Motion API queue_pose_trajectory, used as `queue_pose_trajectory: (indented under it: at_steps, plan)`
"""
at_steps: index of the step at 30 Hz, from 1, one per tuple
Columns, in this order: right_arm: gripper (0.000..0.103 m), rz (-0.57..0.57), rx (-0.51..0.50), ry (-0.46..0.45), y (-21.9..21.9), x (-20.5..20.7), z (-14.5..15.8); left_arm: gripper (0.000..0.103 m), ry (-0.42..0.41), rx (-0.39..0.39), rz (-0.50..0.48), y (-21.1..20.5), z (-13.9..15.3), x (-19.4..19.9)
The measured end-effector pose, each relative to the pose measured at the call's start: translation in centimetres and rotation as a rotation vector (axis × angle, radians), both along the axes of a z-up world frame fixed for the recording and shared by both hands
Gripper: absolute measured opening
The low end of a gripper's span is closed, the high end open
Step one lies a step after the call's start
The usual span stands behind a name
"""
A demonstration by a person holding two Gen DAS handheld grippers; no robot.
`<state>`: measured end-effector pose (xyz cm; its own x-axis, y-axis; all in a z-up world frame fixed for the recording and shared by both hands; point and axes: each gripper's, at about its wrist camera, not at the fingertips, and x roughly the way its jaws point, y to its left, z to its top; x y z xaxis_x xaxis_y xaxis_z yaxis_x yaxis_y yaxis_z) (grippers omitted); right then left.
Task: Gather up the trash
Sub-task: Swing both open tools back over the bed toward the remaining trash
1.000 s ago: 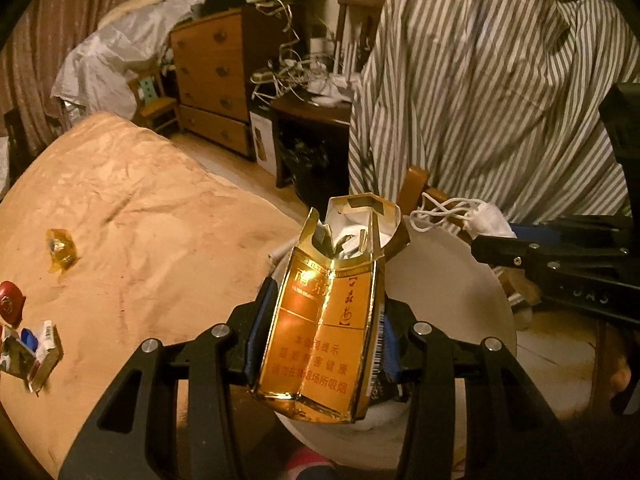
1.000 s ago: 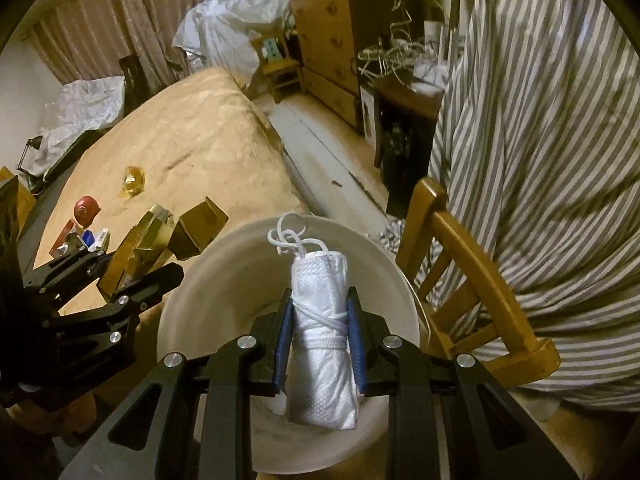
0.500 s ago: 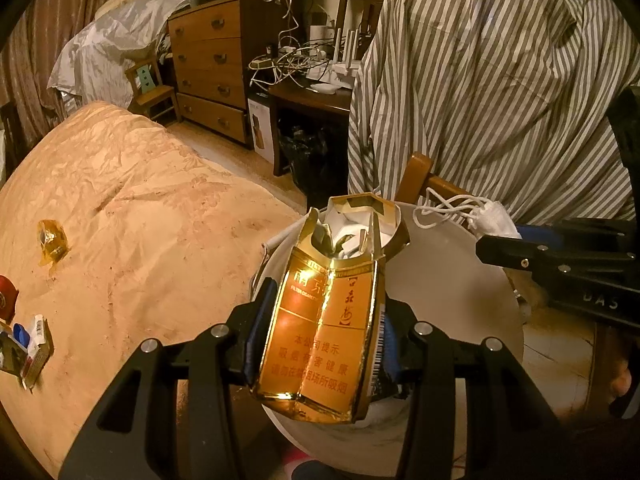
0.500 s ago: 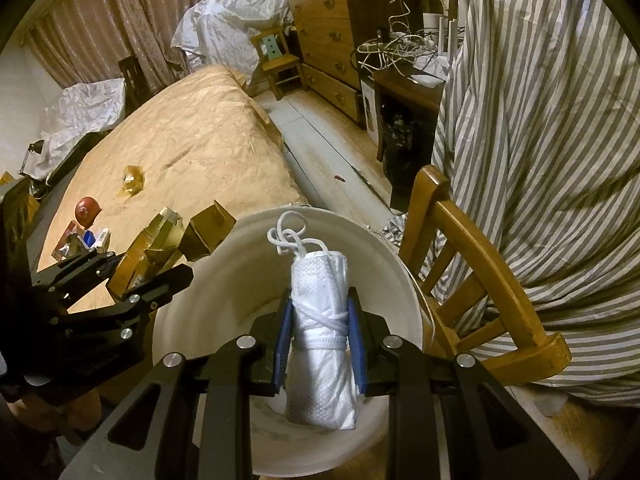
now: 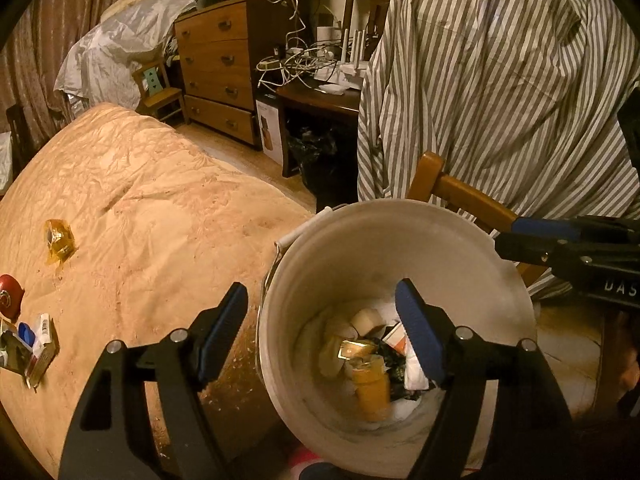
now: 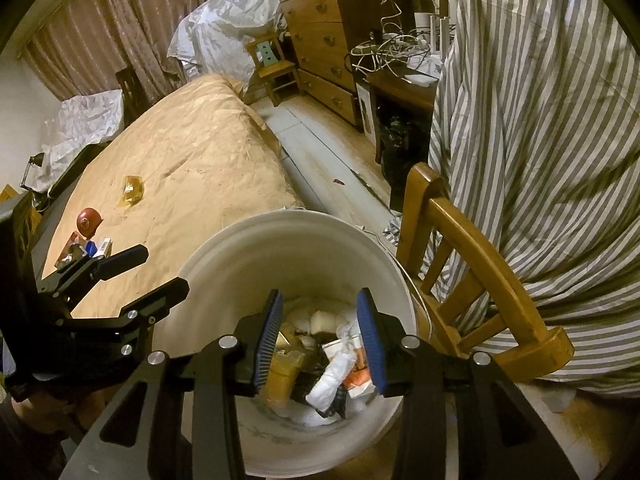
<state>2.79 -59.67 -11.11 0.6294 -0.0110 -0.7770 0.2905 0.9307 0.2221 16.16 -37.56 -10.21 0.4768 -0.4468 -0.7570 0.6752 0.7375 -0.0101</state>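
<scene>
A white bucket stands beside the table and holds several pieces of trash. The gold cigarette pack and the white folded mask lie inside it. My left gripper is open and empty over the bucket's left rim. My right gripper is open and empty above the bucket. On the table lie a yellow wrapper, a red round item and small packs.
The table has a tan wrinkled cover. A wooden chair draped with striped cloth stands right of the bucket. A dresser and a dark desk with cables stand behind.
Both grippers opened. The gold pack dropped from the left gripper and the white mask from the right gripper into the bucket.
</scene>
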Motion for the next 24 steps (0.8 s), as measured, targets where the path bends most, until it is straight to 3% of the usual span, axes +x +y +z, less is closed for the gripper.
queue_pose_trajectory:
  at_steps: [7, 12, 16, 24]
  plan:
    - [0.041, 0.008, 0.002, -0.030, 0.7, -0.3, 0.4, 0.073, -0.006, -0.003, 0.001, 0.6, 0.2, -0.4]
    - [0.055, 0.079, -0.043, -0.129, 4.7, -0.6, 2.3, 0.073, -0.046, 0.002, 0.025, 4.3, 0.6, -0.5]
    - [0.065, 0.187, -0.068, -0.196, 10.2, 0.4, 3.3, 0.073, -0.067, 0.014, 0.095, 9.8, 0.0, 0.7]
    - [0.067, 0.428, -0.046, -0.183, 23.1, 6.3, 0.9, 0.073, 0.006, 0.018, 0.349, 24.5, -3.0, 6.1]
